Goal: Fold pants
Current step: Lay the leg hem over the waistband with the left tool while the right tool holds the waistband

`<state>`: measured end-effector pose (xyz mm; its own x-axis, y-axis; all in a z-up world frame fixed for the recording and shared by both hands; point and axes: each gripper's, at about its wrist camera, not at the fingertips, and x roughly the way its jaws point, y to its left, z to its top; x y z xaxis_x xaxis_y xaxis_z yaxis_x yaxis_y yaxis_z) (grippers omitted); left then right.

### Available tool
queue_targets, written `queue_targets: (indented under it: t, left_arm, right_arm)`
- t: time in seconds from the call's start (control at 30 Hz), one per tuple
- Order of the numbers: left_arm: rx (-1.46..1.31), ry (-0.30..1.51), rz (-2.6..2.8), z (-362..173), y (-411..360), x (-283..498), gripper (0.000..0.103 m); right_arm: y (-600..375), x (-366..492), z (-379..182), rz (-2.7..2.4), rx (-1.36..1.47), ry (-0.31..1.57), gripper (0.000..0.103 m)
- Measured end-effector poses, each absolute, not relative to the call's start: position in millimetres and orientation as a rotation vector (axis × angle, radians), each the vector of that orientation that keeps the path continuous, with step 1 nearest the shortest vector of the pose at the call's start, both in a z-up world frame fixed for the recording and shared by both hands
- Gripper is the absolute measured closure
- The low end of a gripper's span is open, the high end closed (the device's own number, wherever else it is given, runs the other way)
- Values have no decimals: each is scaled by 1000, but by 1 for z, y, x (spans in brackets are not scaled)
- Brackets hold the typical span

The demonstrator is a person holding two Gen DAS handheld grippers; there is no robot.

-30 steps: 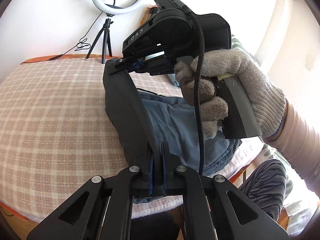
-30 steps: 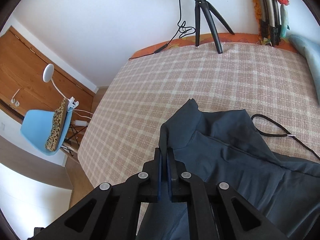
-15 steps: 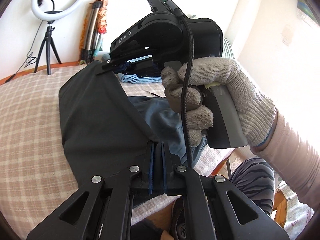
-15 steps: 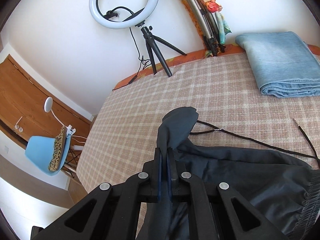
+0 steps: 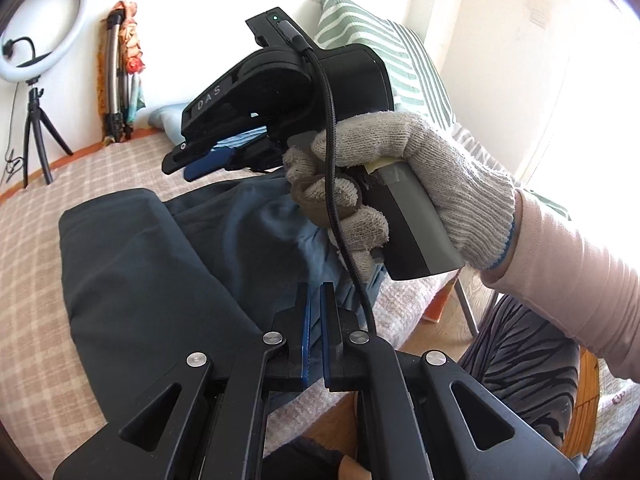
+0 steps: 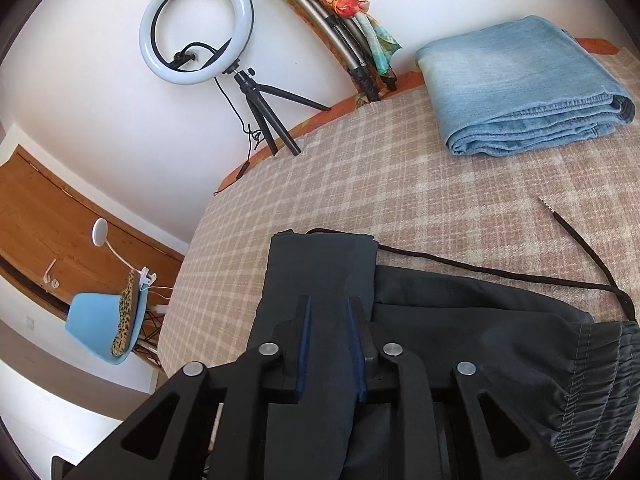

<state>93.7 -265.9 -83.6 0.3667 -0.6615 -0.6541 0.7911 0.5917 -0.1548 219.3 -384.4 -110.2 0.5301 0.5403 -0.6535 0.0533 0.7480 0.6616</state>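
Note:
Dark grey pants lie folded over on the checked bed; in the right wrist view the pants show a leg hem at top, an elastic waistband at right and a black drawstring trailing across the bedspread. My left gripper is nearly shut, with a narrow gap; whether it pinches the fabric edge is unclear. My right gripper is open just above the leg hem, gripping nothing; it also shows in the left wrist view, held by a gloved hand above the pants.
Folded blue jeans lie at the bed's far right. A ring light on a tripod and a bundle of poles stand against the wall. A blue chair stands beyond the bed's left edge. A striped cushion leans behind.
The right gripper has opened and let go of the leg hem, which now lies flat on the bed. The carried fold has come down. The left gripper has loosened slightly.

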Motion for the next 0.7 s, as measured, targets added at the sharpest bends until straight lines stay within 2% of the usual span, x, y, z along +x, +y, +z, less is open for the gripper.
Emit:
queue_targets:
  t: [0.07, 0.17, 0.27, 0.33, 0.4, 0.53, 0.7]
  left_arm:
    - [208, 739, -906, -85, -255, 95, 99]
    - [196, 749, -859, -88, -240, 102, 87]
    - [192, 755, -832, -94, -230, 104, 78]
    - [213, 765, -840, -100, -232, 106, 68]
    - [234, 778, -854, -108, -238, 104, 67]
    - [333, 776, -884, -121, -254, 90, 58]
    - [451, 750, -864, -138, -272, 80, 58]
  right_arm:
    - [-383, 223, -122, 340, 709, 1010, 71]
    - [-375, 228, -133, 372, 715, 1052, 71]
    - [-365, 230, -141, 358, 670, 1096, 65]
    - [-362, 232, -146, 363, 669, 1121, 62]
    - [-358, 233, -149, 350, 646, 1142, 62]
    - [-355, 234, -151, 355, 638, 1152, 62]
    - [-358, 233, -150, 376, 677, 1141, 63]
